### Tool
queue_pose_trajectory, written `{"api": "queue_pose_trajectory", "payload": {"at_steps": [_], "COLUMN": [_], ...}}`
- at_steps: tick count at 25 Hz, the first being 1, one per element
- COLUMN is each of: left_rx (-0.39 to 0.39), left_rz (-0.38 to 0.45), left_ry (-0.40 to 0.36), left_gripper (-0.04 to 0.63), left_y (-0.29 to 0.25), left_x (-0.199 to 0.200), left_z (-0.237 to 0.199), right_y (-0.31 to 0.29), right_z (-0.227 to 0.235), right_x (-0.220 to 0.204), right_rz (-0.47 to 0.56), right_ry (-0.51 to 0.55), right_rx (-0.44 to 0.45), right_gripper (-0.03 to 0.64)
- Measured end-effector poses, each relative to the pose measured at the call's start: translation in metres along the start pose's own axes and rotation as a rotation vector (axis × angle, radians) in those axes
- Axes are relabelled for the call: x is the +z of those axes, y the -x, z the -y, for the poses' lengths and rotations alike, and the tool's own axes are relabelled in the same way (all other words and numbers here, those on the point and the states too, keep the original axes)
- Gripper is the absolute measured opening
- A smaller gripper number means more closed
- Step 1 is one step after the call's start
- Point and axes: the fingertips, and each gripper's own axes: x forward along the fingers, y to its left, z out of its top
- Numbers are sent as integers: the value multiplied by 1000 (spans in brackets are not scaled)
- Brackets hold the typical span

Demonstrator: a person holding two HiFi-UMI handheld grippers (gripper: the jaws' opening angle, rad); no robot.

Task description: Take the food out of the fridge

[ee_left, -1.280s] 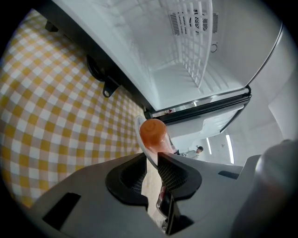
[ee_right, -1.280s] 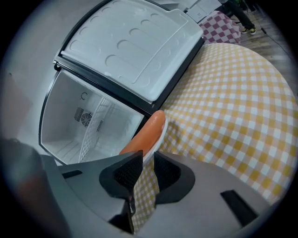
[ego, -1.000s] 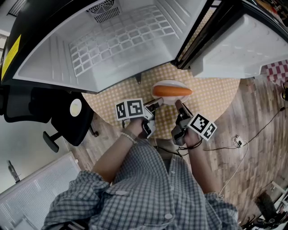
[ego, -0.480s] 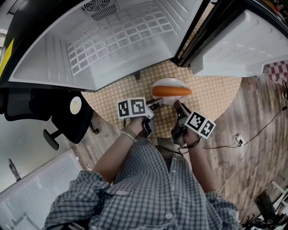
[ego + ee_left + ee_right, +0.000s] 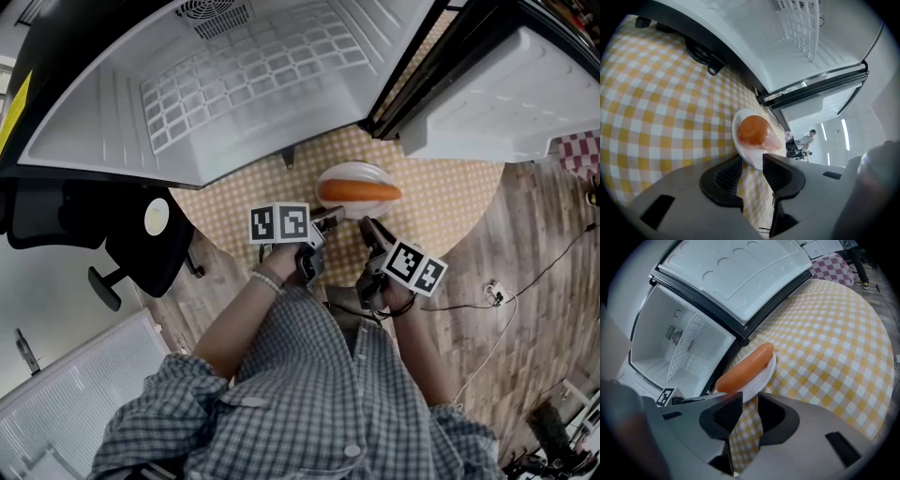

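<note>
Jaws on the left gripper (image 5: 751, 162) have just been opening. They now stand apart, with the near rim of the plate (image 5: 738, 141) in the gap and neither pad pressing on it. Reading: a release, not a grab.

Right gripper (image 5: 750, 398): jaws also apart, by a narrower gap. The cloth (image 5: 825, 343) shows through it, and the plate rim lies just past the tips, unclamped. Neither gripper holds anything.

Plate: flat on the cloth, just beyond both sets of tips. The sausage (image 5: 755, 131) lies along it, inside the rim. Over the last second the plate has not shifted on the cloth, so it was already down when the left jaws let go.

Fridge (image 5: 234, 84): behind the plate, door (image 5: 506, 94) swung wide. The inside is white and bare as far as it shows. A wire shelf (image 5: 253, 75) is there, with no food visible on it.

Judgement: the food is out of the fridge and set down, so the task looks all but done. What remains is to draw both grippers straight back. Hazard: the rim sits between the left jaws, so a sideways pull could drag the plate or roll the sausage.
</note>
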Motion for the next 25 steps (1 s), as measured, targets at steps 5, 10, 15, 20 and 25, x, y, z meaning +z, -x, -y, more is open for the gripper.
{"api": "queue_pose_trajectory", "payload": {"at_steps": [5, 10, 15, 20, 25], "left_rx": [-4, -14, 1, 20, 12], "left_rz": [-25, -57, -74, 22, 123], "left_ry": [-14, -34, -72, -85, -164], "left_gripper": [129, 146, 164, 102, 15], "left_y": [1, 3, 14, 34, 57], "left_x": [-8, -15, -20, -4, 16], "left_z": [1, 3, -2, -9, -1], "right_y": [8, 13, 19, 20, 24], "right_z": [-12, -21, -35, -61, -89], "right_x": [0, 2, 10, 13, 17], "right_rz": [8, 22, 74, 86, 115], "right_ry": [58, 101, 176, 278, 465], "right_rx": [4, 4, -11, 38, 33], "right_gripper": [72, 72, 72, 72, 71]}}
